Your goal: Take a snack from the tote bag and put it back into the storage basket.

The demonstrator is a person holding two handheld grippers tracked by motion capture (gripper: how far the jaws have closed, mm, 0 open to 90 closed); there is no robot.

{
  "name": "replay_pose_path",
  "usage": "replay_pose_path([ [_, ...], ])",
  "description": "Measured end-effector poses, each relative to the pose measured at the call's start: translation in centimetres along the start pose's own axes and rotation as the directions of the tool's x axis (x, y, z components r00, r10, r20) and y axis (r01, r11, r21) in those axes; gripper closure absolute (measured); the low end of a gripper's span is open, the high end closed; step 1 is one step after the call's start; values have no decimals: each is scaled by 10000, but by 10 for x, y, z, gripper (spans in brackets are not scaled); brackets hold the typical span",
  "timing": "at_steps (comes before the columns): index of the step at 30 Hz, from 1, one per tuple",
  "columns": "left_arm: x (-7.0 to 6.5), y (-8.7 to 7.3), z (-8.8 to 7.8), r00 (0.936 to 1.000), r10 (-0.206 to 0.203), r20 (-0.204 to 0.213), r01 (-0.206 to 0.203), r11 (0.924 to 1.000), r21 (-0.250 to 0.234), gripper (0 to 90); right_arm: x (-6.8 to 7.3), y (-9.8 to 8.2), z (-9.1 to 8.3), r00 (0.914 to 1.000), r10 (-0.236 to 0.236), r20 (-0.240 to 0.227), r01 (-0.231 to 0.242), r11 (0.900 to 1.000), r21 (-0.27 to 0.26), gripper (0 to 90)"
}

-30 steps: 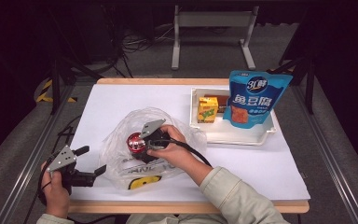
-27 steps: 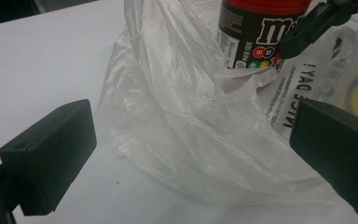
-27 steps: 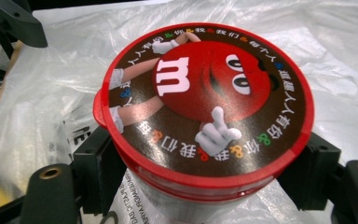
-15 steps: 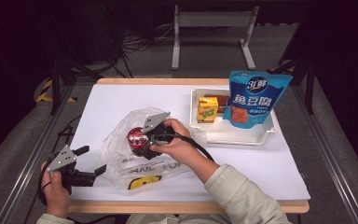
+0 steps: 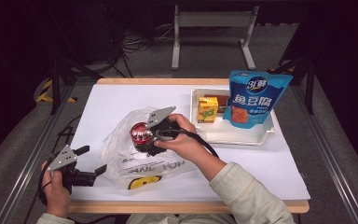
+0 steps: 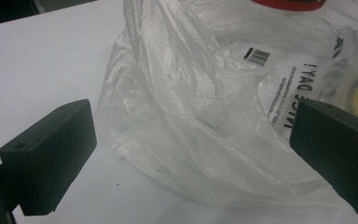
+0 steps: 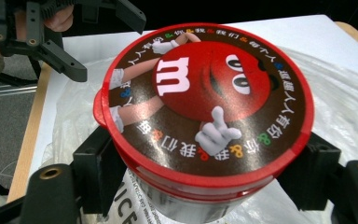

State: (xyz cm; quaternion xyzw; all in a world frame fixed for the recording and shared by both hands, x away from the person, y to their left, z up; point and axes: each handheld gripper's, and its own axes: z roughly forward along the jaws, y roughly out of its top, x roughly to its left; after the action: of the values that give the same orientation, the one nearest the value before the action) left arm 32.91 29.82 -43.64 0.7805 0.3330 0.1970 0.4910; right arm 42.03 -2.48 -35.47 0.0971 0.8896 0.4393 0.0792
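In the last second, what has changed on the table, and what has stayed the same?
The right gripper, shut on the red-lidded tub, shifted slightly rightward over the plastic bag. The left gripper stayed open at the bag's left edge; tray unchanged.

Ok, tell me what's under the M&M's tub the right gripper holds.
The clear plastic bag lies under the M&M's tub, printed lettering showing below it. The right gripper clamps the tub's sides. The tub hides whatever sits directly beneath.
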Motion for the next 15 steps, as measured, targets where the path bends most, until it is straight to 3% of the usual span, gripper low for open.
replay_pose_path([
  [7,0,0,1,10000,20,17,-20,10000,-27,11,0,3,-13,10000,-57,-64,57,10000,-15,258],
  [15,1,1,3,10000,25,70,-25,10000,-55,11,-4,3,-33,9998,-77,174,77,10000,-30,258],
])
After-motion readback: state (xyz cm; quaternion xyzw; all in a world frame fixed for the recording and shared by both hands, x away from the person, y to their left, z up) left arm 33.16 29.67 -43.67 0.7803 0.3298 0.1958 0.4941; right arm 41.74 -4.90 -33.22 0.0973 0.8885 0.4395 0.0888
